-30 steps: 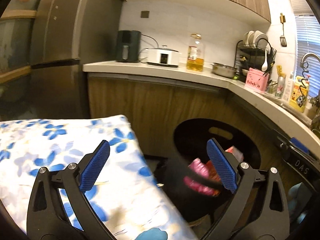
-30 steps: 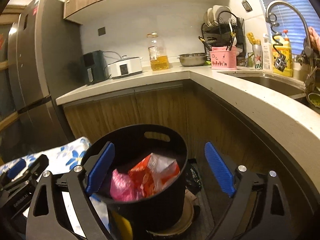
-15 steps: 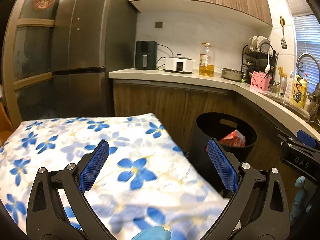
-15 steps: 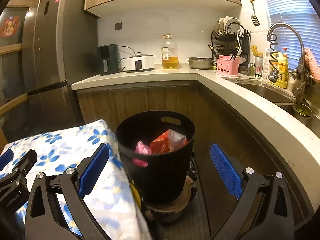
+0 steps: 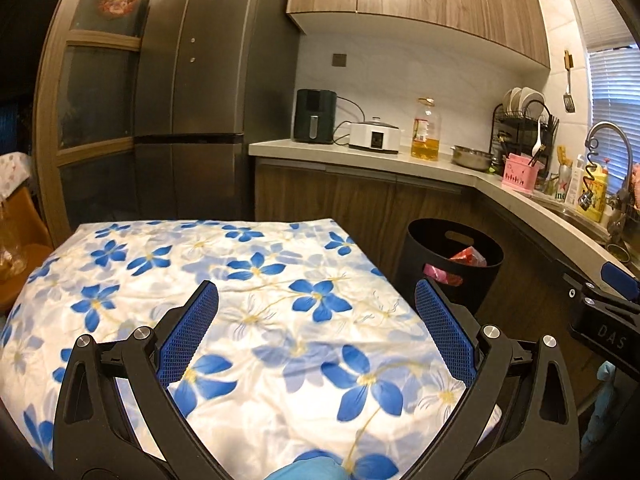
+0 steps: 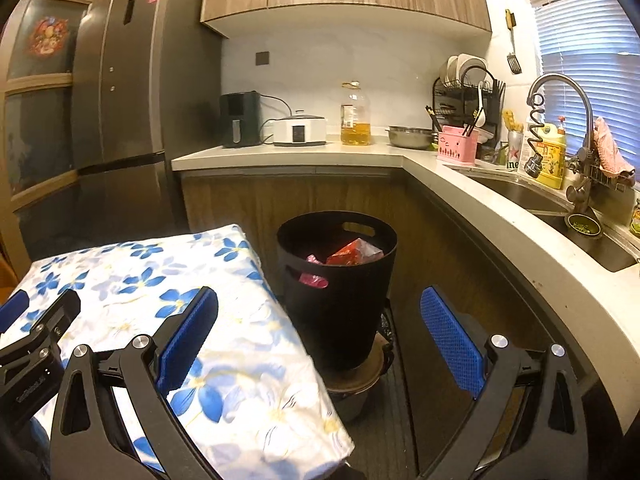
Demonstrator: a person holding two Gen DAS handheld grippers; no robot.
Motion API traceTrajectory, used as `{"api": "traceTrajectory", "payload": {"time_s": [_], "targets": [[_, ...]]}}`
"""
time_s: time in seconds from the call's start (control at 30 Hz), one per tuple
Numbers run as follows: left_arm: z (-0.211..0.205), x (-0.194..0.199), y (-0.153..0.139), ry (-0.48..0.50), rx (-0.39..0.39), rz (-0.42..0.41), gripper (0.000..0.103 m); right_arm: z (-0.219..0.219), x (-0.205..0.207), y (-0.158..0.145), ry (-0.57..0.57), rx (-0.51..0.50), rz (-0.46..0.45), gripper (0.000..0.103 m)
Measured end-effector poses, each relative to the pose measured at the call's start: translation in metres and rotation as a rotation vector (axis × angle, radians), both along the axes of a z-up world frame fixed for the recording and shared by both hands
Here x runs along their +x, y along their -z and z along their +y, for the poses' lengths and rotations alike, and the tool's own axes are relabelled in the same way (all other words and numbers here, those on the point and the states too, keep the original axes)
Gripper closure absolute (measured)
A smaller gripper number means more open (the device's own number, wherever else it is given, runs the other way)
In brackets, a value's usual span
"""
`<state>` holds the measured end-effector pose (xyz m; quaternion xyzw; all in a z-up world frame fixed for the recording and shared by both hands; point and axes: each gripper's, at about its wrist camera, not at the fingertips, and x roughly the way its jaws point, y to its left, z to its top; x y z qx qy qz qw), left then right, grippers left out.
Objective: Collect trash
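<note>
2 grippers in view, both with jaws spread wide and nothing between them. Left gripper (image 5: 316, 320): black frame, blue textured pads, held above a table covered by a white cloth with blue flowers (image 5: 248, 280); its pads are apart from the cloth as far as can be told. Right gripper (image 6: 320, 324): same build, its left pad over the cloth's edge (image 6: 240, 344), its right pad over the dark floor in front of the cabinets; part of the left gripper's body shows at the lower left of its view. 1 black round bin (image 6: 338, 292) with cut-out handles, standing beside the table's right corner on a low round base, in front of the wooden cabinet doors. Trash inside the bin: 1 red crumpled wrapper (image 6: 352, 252) rising to the rim and 1 pink piece (image 6: 314, 279) showing through the near handle hole; in the left view the same red (image 5: 466, 255) and pink (image 5: 438, 273) pieces sit in the bin (image 5: 452, 264). Pale L-shaped worktop (image 6: 304, 154) behind, carrying 1 dark appliance, 1 white cooker (image 6: 299, 132), 1 bottle of yellow oil (image 6: 355, 118), 1 steel bowl, 1 pink utensil basket (image 6: 458, 146) and a dish rack. Sink with arched tap (image 6: 560, 120) at right; tall dark fridge (image 6: 132, 100) at left.
</note>
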<state>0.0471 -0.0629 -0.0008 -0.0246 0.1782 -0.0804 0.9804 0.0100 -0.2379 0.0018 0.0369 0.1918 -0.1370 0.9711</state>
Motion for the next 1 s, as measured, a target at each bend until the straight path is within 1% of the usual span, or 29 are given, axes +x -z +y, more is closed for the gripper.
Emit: {"api": "traceTrajectory", "payload": {"time_s": [0.2,0.37,0.57,1.0], "targets": [[0.008,-0.020,-0.001,-0.006,0.005,-0.008,0.006,0.013,-0.019,0.000,-0.014,-0.001,-0.003,0.005],[0.012,-0.030,-0.004,-0.008,-0.003,-0.021,0.006,0.019,-0.027,-0.003,-0.014,-0.009,-0.011,0.006],[0.015,-0.032,-0.005,-0.012,-0.010,-0.021,0.006,0.028,-0.033,-0.006,-0.022,-0.013,-0.021,0.005],[0.018,-0.033,-0.004,-0.010,-0.010,-0.022,0.006,0.031,-0.034,-0.007,-0.027,-0.014,-0.025,0.005]]}}
